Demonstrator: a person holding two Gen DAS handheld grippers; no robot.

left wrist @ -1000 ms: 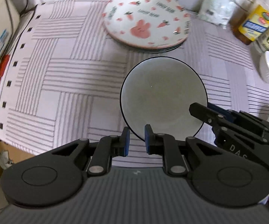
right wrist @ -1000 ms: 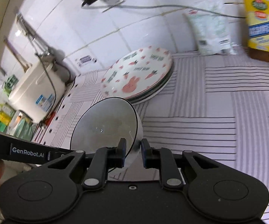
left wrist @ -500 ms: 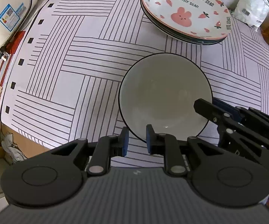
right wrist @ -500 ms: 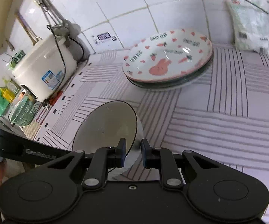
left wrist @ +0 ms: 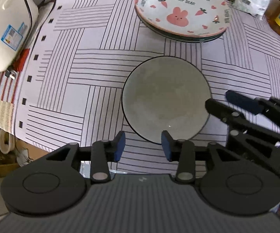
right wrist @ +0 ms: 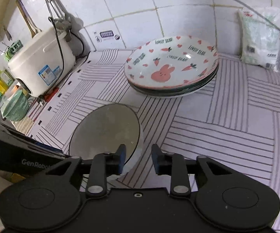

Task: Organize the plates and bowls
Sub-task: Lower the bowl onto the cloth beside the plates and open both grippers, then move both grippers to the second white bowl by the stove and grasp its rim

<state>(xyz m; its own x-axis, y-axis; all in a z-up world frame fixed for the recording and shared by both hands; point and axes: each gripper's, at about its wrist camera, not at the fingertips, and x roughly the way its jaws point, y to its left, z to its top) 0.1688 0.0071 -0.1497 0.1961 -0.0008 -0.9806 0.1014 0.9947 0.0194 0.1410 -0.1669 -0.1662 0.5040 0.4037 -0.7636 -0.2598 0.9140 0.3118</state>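
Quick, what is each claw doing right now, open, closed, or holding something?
Left claw: open, jaws just opened, straddling the near rim of the grey black-rimmed bowl, not gripping.
Right claw: open, just opened, bowl rim between the jaws, released.

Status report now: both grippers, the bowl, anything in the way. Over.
Left gripper and right gripper just opened, pads off the rim. Bowl sits on the cloth, short of the plate stack. Nothing between bowl and stack.
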